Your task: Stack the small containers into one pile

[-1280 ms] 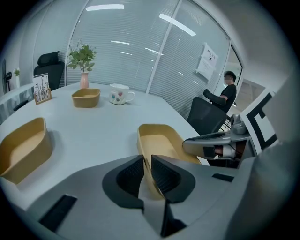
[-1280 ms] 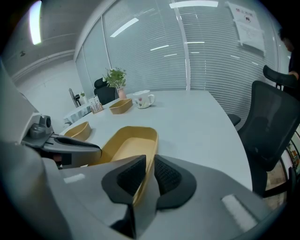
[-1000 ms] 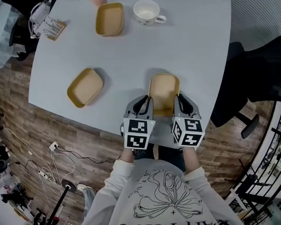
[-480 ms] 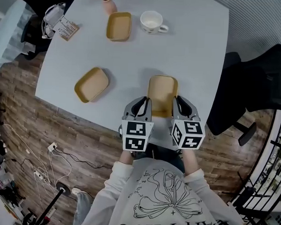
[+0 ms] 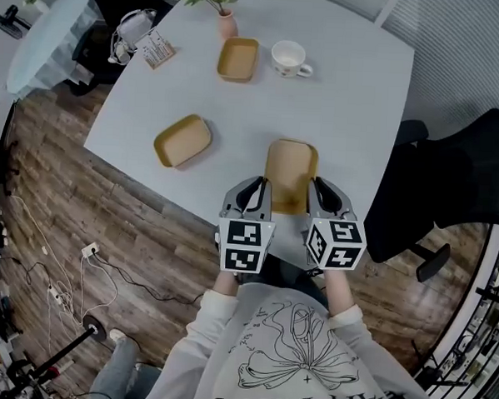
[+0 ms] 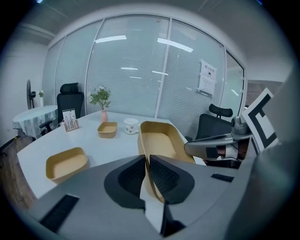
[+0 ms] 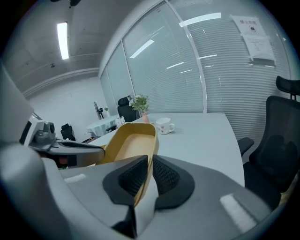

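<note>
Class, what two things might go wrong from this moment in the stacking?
The left tool, whose jaws have just been closing, and the right tool each pinch a thin side wall of the tan rectangular container; uneven hand motion might twist or drop it. Carrying it towards the far tan container might knock the white cup beside it.

small containers: three, tan and open-topped – nearest container (image 5: 291,167), left container (image 5: 182,140), far container (image 5: 238,59)
cups: one – white cup (image 5: 289,58) with a handle
vases: one – pink vase (image 5: 228,25) with a green sprig
card stands: one – card stand (image 5: 157,49) near the far edge
grippers: two – left gripper (image 5: 252,190), right gripper (image 5: 323,192)
marker cubes: two – left cube (image 5: 245,244), right cube (image 5: 337,243)
tables: two – grey table (image 5: 354,116), round table (image 5: 50,34) under pale cloth
office chairs: two, black – far chair (image 6: 70,93) by the round table, near chair (image 6: 218,124) at right
</note>
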The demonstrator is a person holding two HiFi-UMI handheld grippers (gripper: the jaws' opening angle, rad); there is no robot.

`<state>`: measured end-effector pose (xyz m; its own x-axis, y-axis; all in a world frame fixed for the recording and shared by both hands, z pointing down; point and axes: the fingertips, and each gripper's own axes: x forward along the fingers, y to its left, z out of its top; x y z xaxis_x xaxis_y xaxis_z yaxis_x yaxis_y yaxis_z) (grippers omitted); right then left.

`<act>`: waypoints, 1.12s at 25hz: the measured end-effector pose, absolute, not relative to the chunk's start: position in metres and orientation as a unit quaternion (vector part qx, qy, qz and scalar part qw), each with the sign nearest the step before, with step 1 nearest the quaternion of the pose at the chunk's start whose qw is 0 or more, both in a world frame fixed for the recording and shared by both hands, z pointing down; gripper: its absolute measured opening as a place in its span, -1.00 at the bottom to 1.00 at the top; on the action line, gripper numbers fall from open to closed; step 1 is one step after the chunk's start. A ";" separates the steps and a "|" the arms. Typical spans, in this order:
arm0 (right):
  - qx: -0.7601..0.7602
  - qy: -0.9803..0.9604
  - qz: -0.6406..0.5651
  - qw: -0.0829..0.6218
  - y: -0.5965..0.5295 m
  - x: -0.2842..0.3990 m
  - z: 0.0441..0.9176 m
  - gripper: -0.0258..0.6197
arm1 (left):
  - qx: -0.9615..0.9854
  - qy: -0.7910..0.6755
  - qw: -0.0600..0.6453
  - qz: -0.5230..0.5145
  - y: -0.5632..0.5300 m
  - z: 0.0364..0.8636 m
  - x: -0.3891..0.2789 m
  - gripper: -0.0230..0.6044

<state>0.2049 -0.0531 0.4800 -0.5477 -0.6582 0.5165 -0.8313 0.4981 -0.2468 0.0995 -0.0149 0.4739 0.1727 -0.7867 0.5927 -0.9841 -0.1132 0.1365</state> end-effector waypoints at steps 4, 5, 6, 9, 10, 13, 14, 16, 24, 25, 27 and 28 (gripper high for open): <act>0.417 -0.861 0.233 0.174 -0.043 0.197 0.467 -0.78 | 0.706 -0.638 0.247 0.184 0.000 0.458 0.093 -0.82; 0.410 -0.865 0.233 0.172 -0.040 0.195 0.464 -0.79 | 0.701 -0.644 0.245 0.182 0.004 0.455 0.091 -0.82; 0.402 -0.869 0.231 0.170 -0.037 0.191 0.462 -0.78 | 0.696 -0.651 0.243 0.180 0.007 0.452 0.088 -0.82; 0.378 -0.882 0.225 0.167 -0.026 0.181 0.456 -0.78 | 0.679 -0.671 0.242 0.171 0.022 0.446 0.079 -0.82; 0.370 -0.887 0.223 0.166 -0.021 0.177 0.454 -0.78 | 0.674 -0.678 0.241 0.169 0.028 0.443 0.076 -0.82; 0.345 -0.898 0.217 0.164 -0.010 0.167 0.448 -0.78 | 0.657 -0.696 0.237 0.164 0.043 0.437 0.068 -0.82; 0.338 -0.901 0.216 0.164 -0.008 0.163 0.446 -0.78 | 0.652 -0.702 0.236 0.163 0.047 0.435 0.065 -0.83; 0.325 -0.906 0.214 0.164 -0.003 0.154 0.444 -0.78 | 0.642 -0.711 0.235 0.162 0.055 0.432 0.058 -0.82; 0.283 -0.921 0.211 0.162 0.018 0.119 0.440 -0.77 | 0.614 -0.737 0.235 0.156 0.081 0.428 0.025 -0.83; 0.280 -0.922 0.210 0.163 0.020 0.116 0.441 -0.77 | 0.612 -0.739 0.234 0.156 0.082 0.429 0.021 -0.83; 0.278 -0.924 0.208 0.163 0.021 0.108 0.442 -0.77 | 0.611 -0.741 0.232 0.154 0.083 0.430 0.014 -0.83; 0.277 -0.924 0.207 0.163 0.020 0.105 0.443 -0.77 | 0.611 -0.741 0.231 0.154 0.082 0.431 0.011 -0.83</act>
<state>0.1048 0.0198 0.4430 -0.7935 -0.4450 0.4152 -0.5796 0.7607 -0.2923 0.0105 0.0824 0.4309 -0.1463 -0.8352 0.5302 -0.9773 0.2052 0.0536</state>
